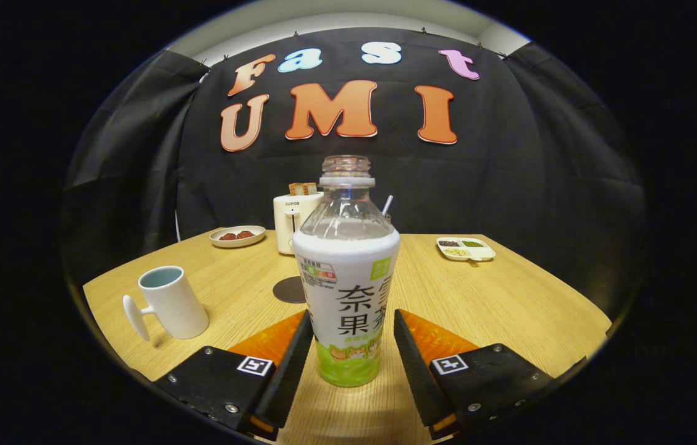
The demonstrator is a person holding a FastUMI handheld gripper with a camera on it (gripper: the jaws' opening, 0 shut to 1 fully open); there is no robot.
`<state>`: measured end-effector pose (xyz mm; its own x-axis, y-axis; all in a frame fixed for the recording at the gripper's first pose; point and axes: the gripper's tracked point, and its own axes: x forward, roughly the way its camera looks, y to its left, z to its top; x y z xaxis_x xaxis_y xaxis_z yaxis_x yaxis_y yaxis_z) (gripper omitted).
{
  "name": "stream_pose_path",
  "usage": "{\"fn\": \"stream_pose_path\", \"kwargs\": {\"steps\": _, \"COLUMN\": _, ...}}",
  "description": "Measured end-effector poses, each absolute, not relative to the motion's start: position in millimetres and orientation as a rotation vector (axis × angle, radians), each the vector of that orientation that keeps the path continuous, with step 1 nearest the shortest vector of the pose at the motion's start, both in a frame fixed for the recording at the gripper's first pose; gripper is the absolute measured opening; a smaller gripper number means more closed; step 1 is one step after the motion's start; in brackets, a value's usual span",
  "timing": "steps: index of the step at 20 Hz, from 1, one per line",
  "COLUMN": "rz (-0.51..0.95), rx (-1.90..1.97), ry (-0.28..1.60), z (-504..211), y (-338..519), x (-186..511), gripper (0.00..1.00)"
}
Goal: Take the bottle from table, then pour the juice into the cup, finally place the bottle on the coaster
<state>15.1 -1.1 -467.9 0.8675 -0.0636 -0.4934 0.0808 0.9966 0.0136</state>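
Between your gripper fingers: uncapped bottle upright on table, fingers spread, gap each side, nothing grasped. Coaster just behind bottle. Cup off to your left, well apart.

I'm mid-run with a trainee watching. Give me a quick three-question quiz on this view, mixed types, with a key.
1. True or false: the tool is shut on the juice bottle.
2. Which of these lies just behind the bottle, on the table? A) the dark round coaster B) the white mug C) the divided snack tray
3. Fill in: the bottle's cap is ____.

Key:
1. False. The bottle stands upright on the table between the open fingers, with a gap on each side.
2. A. The mug stands off to the left, the tray far back on the right.
3. Off; the threaded neck is bare.
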Motion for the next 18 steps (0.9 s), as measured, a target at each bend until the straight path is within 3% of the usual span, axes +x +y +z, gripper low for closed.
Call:
{"fn": "stream_pose_path", "kwargs": {"steps": 2, "rz": -0.076, "rx": 0.057, "ry": 0.535, "z": -474, "y": 3, "x": 14, "gripper": 0.79}}
{"fn": "stream_pose_path", "kwargs": {"steps": 3, "rz": -0.080, "rx": 0.069, "ry": 0.531, "z": -473, "y": 2, "x": 16, "gripper": 0.70}}
{"fn": "stream_pose_path", "kwargs": {"steps": 9, "rz": -0.061, "rx": 0.027, "ry": 0.557, "z": -471, "y": 10, "x": 16, "gripper": 0.58}}
{"fn": "stream_pose_path", "kwargs": {"steps": 18, "rz": -0.046, "rx": -0.224, "ry": 0.532, "z": -444, "y": 21, "x": 20, "gripper": 0.58}}
